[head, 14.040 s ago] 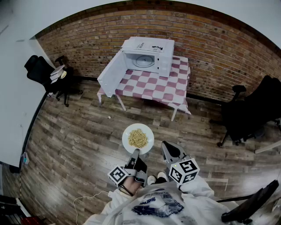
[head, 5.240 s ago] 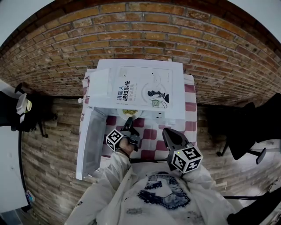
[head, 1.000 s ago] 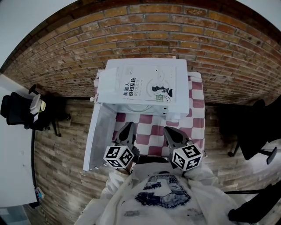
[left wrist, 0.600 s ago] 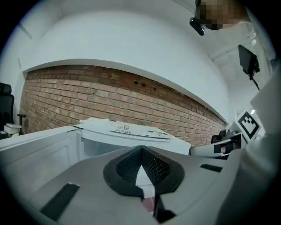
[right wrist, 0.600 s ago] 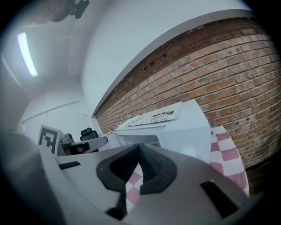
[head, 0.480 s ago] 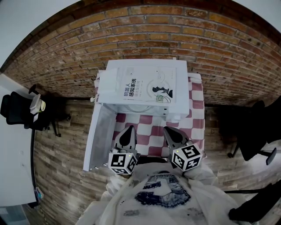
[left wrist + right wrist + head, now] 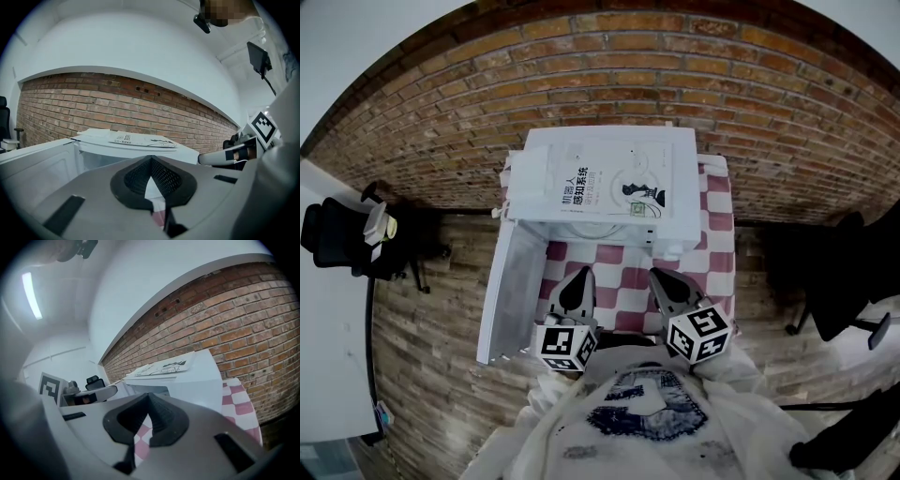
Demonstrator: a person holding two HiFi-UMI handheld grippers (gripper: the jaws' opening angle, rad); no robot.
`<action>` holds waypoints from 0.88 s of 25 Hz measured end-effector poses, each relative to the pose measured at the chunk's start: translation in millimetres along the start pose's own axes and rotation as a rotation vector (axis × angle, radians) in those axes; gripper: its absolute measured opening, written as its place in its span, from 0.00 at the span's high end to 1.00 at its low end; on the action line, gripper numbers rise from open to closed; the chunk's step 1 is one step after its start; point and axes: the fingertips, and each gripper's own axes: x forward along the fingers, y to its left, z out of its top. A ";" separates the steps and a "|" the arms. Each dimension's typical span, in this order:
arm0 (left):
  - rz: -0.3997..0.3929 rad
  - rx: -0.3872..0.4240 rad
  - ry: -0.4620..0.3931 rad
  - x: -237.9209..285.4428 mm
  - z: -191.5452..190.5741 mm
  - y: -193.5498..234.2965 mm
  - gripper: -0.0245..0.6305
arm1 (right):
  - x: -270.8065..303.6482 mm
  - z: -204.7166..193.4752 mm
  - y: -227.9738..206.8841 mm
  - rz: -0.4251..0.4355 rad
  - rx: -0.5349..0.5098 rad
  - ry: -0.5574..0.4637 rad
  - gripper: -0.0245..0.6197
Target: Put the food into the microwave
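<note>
Since the earlier pictures, the left tongs (image 7: 581, 275) have let go of the plate of food and come back out of the microwave (image 7: 600, 178). They have rolled a little too, so their marker cube (image 7: 566, 343) shows another face. The plate of food went in through the mouth of the microwave a few seconds ago. Now the top of the microwave hides the inside, so the plate of food cannot be seen.

Far to the left of the microwave stands a black chair (image 7: 333, 234) with some things piled on it. The white door (image 7: 511, 291) hangs wide open on the left side of the microwave and swings out toward the person. The left tongs sit just in front of the microwave's mouth. Their tips are pressed together and nothing is between them.

A sheet of paper (image 7: 609, 192) with print lies flat on top of the microwave.

The right tongs (image 7: 659, 275) are in front of the microwave too, a bit to the right of its mouth. Their tips are also pressed together with nothing between them.

The red and white checked surface (image 7: 719, 234) carries the microwave and sticks out in front of it and to its right. A brick wall (image 7: 581, 75) runs behind the microwave. Far to the right of the microwave is another black chair (image 7: 834, 281).
</note>
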 end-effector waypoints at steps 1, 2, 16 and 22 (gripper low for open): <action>0.000 0.000 0.001 0.3 -0.1 -0.6 0.95 | -0.3 0.1 -0.2 0.000 0.001 0.000 0.94; -0.001 -0.002 0.002 0.3 -0.5 -1.2 0.95 | -0.6 0.0 -0.3 0.001 0.002 0.001 0.94; 0.017 -0.025 0.015 -2.0 -7.5 -1.1 0.95 | -1.5 -2.1 -2.1 0.013 0.003 0.008 0.94; 0.016 -0.018 0.013 -0.7 -7.3 -3.8 0.95 | -1.6 -2.5 -4.7 0.013 0.002 0.010 0.94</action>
